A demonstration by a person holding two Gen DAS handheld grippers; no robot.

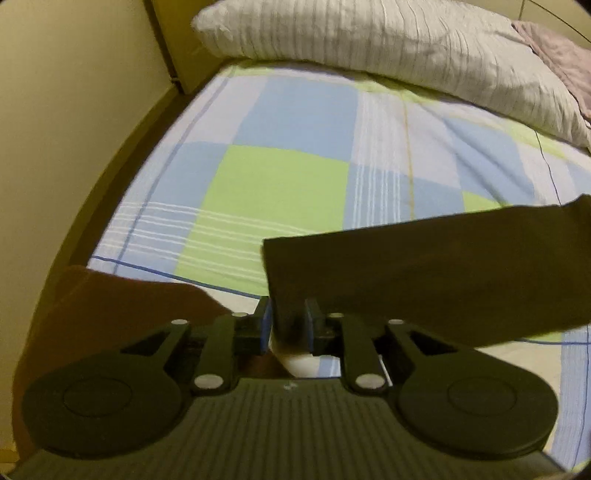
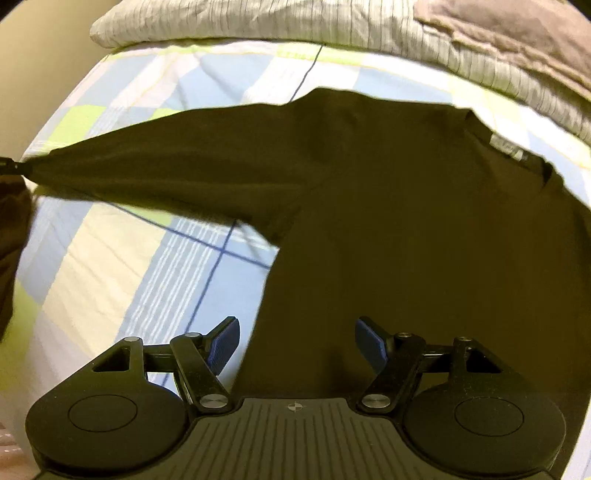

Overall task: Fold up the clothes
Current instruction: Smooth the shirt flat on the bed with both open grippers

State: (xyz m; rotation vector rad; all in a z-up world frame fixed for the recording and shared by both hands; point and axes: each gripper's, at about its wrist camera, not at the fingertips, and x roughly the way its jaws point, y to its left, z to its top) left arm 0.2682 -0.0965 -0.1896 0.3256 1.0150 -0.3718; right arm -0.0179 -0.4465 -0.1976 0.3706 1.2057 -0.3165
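Black shirt (image 2: 388,206) sleeve pinched in left gripper (image 1: 288,321), stretched sideways.

Ahead of the left gripper (image 1: 288,321) the checked blue-and-green bedsheet (image 1: 280,177) lies bare; the striped grey pillow (image 1: 388,48) probably blocks beyond.

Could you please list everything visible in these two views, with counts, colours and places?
Shirt: one, black, spread on the bed, one sleeve pulled out sideways.
Bedsheet: one, blue, green and white check, covering the bed.
Pillow: one, pale grey striped, at the bed's far end.
Cloth: one, mauve-grey, lying on the pillow.
Wall: cream, beside the bed.
Left tongs: black with blue pads, closed on the sleeve end.
Right tongs: black with blue pads, open over the shirt body.
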